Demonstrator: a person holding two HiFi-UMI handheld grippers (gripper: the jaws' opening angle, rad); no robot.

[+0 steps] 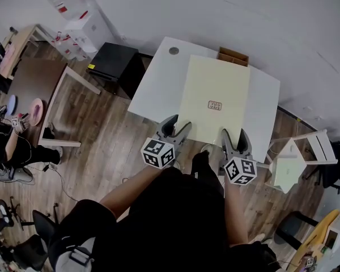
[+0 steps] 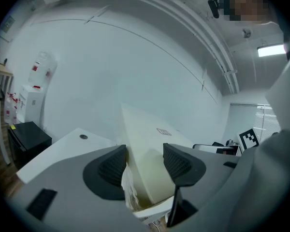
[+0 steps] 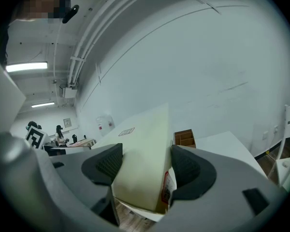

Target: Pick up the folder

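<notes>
A large pale yellow folder (image 1: 214,98) with a small printed label lies over the white table (image 1: 153,86), its near edge at the table's front. My left gripper (image 1: 176,128) is shut on the folder's near left corner, my right gripper (image 1: 236,138) on its near right corner. In the left gripper view the folder (image 2: 152,141) runs away between the dark pads (image 2: 112,166) of the left gripper (image 2: 144,162), with loose white sheets at its edge. In the right gripper view the folder (image 3: 145,139) is pinched in the right gripper (image 3: 147,164), tilted on edge.
A brown cardboard box (image 1: 233,55) stands at the table's far edge, behind the folder. A black cabinet (image 1: 114,66) sits left of the table, with a wooden desk (image 1: 42,81) further left. A white chair (image 1: 303,154) is at the right. A person sits at far left.
</notes>
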